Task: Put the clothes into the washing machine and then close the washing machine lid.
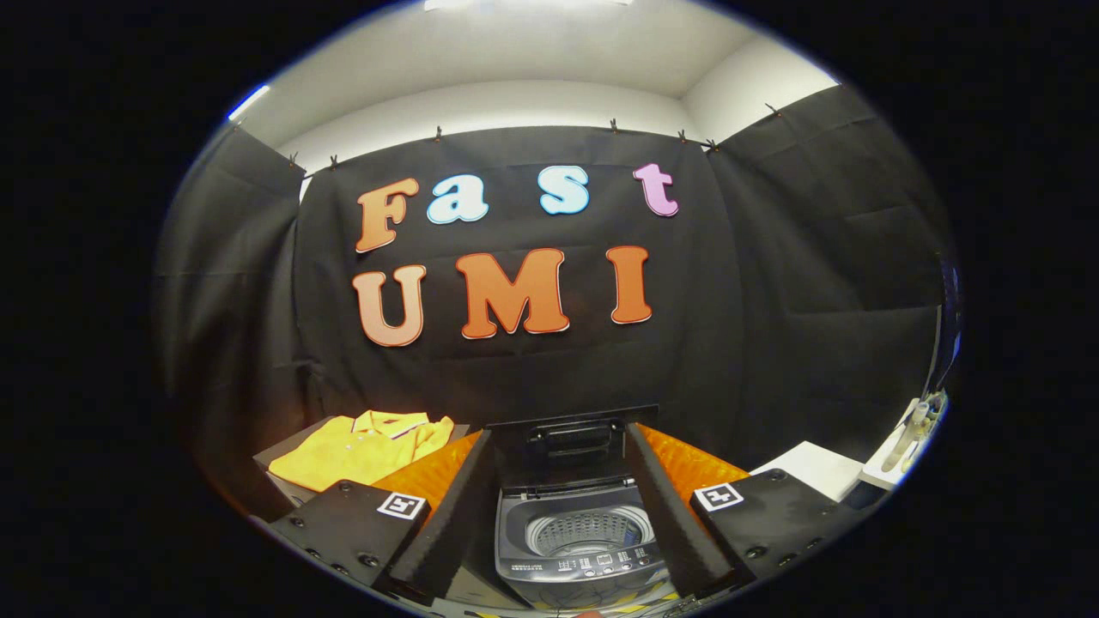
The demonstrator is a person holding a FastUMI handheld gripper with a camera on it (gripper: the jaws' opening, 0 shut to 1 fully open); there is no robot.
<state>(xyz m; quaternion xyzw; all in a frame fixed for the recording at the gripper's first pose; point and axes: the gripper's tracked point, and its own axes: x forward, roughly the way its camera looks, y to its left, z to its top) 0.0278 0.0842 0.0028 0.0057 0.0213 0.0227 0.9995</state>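
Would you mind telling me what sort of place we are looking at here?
Probably a staged recording booth, not a real laundry room: black cloth walls are clipped up around a small washing machine with its lid raised, and a yellow shirt lies beside it. The tool is open, framing the machine.

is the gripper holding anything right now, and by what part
Nothing. The gripper is open above the washing machine; the yellow shirt lies untouched beside it.
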